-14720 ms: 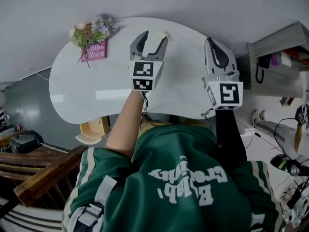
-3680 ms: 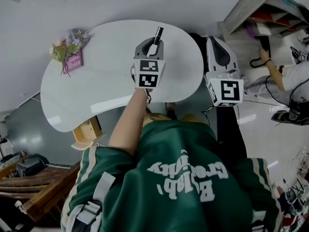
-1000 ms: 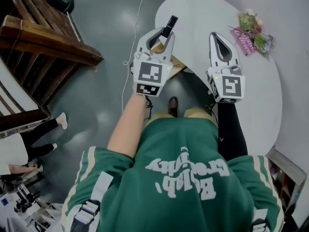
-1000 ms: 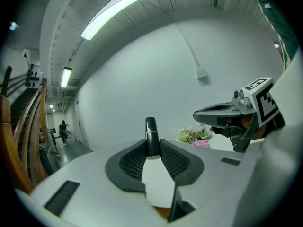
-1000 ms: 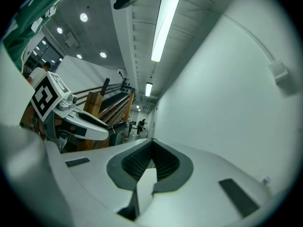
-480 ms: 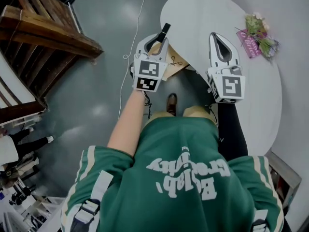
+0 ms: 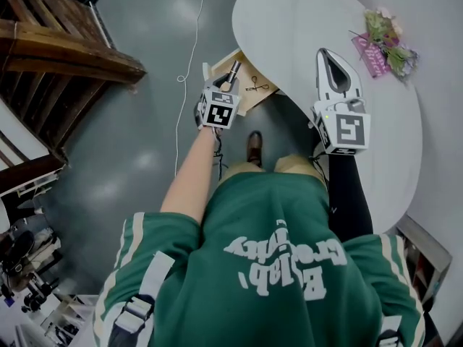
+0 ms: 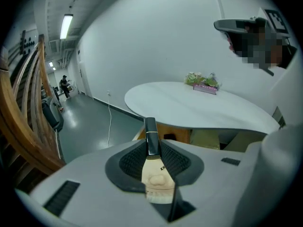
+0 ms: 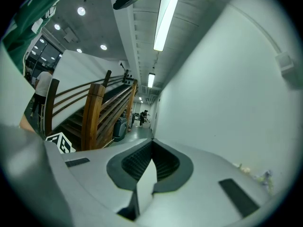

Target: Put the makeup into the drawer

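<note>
Head view: a person in a green top holds the left gripper (image 7: 226,87) over one corner of the open wooden drawer (image 7: 249,102), which juts out from under the white bench (image 7: 304,20). Its fingers (image 8: 128,161) are clenched on the makeup (image 8: 151,135), a slim tube whose black cap points toward the drawer. The right gripper (image 7: 325,55) hangs well apart from the drawer, over the bench, fingers pressed together on nothing. The delivery step appears to be in hand: the makeup is carried, not yet laid inside the drawer. The next move likely calls for lowering the tube past the drawer's wall onto its floor, then letting go, clear of a small dark item (image 7: 255,87) in the drawer, too small to identify.
</note>
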### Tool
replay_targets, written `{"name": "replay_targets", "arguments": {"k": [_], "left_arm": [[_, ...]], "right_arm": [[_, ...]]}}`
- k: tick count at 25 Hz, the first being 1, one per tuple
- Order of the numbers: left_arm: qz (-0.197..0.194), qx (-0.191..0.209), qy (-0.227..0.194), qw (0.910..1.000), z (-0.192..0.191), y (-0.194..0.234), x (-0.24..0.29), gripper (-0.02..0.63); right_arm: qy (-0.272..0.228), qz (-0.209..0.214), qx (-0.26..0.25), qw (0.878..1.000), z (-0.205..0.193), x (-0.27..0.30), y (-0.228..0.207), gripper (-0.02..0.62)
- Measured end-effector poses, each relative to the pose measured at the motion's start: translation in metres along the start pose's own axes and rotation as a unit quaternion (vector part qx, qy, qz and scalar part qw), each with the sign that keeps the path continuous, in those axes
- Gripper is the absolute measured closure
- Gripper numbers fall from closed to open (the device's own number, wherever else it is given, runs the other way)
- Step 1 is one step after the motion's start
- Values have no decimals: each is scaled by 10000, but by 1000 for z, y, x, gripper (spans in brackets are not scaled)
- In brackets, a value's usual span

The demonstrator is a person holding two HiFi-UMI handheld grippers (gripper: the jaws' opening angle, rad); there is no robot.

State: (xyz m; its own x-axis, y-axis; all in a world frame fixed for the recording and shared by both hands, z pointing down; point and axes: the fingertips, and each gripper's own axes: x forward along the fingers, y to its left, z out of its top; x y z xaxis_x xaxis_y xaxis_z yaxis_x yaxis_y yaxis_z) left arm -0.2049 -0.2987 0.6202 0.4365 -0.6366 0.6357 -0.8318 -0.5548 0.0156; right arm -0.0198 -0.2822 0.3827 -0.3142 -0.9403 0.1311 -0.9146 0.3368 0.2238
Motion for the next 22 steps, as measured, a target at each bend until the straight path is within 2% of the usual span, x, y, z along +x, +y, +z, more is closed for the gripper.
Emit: {"name": "replay_targets", "arguments": {"k": [4, 7, 9, 22], "left_arm": [[-105, -47, 597, 9981, -48, -1, 21, 495], [-64, -98, 1144, 9934, -88, 2, 28, 495], [-66, -130, 1312, 9912, -102, 1, 28, 495], [44, -52, 1330, 9911, -109, 3, 31, 494]], "right_arm": [[45, 27, 7, 10000, -3, 1, 3, 586], [75, 59, -6, 10000, -5, 2, 7, 586], [89, 67, -19, 9999, -5, 2, 8, 586], [160, 41, -43, 9999, -8, 1, 9, 586]]}}
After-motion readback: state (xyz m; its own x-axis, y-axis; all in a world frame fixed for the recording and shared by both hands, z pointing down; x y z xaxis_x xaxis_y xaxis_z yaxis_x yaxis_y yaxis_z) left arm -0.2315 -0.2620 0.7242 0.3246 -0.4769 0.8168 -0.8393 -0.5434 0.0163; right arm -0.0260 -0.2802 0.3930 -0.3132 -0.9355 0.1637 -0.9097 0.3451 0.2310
